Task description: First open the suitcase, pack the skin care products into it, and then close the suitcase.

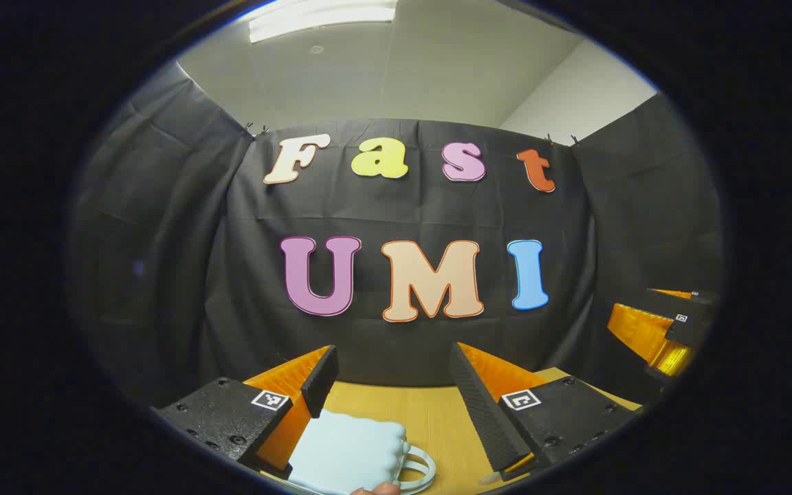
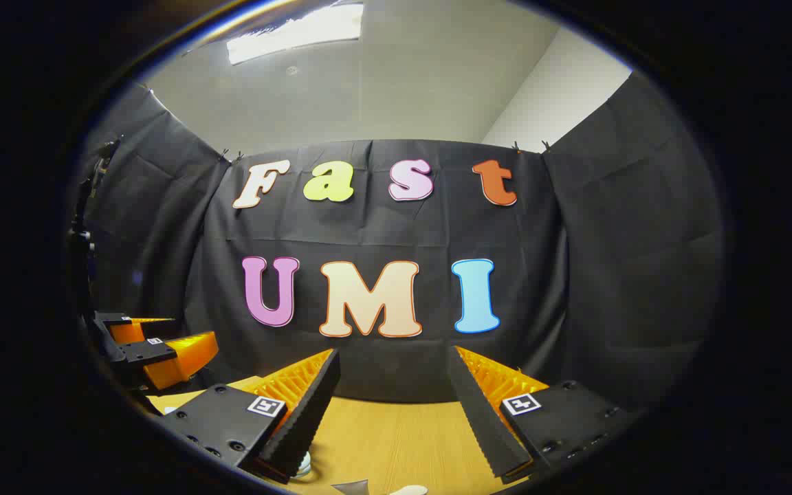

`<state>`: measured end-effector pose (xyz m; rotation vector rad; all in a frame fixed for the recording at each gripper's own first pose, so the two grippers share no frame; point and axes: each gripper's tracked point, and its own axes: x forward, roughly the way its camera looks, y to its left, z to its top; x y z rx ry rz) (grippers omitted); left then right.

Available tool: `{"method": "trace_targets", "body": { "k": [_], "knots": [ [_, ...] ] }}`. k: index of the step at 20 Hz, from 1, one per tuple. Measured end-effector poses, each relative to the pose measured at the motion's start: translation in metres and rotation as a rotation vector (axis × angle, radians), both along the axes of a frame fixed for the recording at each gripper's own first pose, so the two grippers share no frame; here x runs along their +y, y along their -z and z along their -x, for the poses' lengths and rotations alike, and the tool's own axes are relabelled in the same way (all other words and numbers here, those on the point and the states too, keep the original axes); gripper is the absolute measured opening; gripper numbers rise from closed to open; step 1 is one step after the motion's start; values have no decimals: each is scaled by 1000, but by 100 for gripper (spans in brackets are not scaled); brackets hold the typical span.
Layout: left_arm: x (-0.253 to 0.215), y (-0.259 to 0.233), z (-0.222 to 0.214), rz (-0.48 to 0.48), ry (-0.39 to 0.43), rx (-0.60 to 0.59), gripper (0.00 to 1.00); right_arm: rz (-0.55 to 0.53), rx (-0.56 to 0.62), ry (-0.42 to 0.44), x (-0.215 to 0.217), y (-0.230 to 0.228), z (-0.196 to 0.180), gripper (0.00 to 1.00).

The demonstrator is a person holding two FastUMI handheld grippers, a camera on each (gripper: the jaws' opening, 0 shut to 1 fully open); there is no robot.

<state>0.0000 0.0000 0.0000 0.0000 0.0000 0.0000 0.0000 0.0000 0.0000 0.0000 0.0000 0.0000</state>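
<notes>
While both claws hang above the tabletop, nothing is gripped.
Left claw: left claw [image 1: 393,385] spread wide, fingers apart, nothing between the pads; black ribbed pads on orange backing, a square marker tag on each finger block.
Right claw: right claw [image 2: 393,388] spread wide too, holding nothing; same black pads, orange ribs, marker tags.
Suitcase: pale blue suitcase [image 1: 348,454] lies on the tabletop at the bottom of the left gripper view, just under and beside the left claw's left finger [image 1: 317,381]; lid looks down, cannot tell if latched.
Handle: white loop handle [image 1: 418,467] sticks out from the suitcase's right side, flat on the wood.
Tabletop: light wood tabletop [image 1: 437,419], far edge meets the black cloth wall.
Skin care products: small pale items at the near edge in the right gripper view, one whitish round piece [image 2: 303,464] beside the left finger, a grey bit [image 2: 351,487] and a white bit [image 2: 410,490] at the bottom rim; too cut off to tell what each is.
Other claw seen: right claw also shows at the right edge of the left gripper view [image 1: 664,330]; left claw at the left edge of the right gripper view [image 2: 155,347], both off to the side.
Fingertip: a fingertip [image 1: 377,489] peeks in at the bottom rim, just beside the suitcase.
</notes>
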Motion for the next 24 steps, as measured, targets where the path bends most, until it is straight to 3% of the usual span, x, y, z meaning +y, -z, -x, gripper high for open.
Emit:
{"method": "trace_targets", "body": {
  "k": [12,17,24],
  "knots": [
    [-10,13,-1,-9,37,35,96,-20,22,25,-8,8,0,98],
    [-42,72,-4,-17,143,175,96,0,64,40,-17,22,2,98],
    [-66,150,-17,-38,193,351,97,47,113,112,-46,31,9,100]
  ]
}}
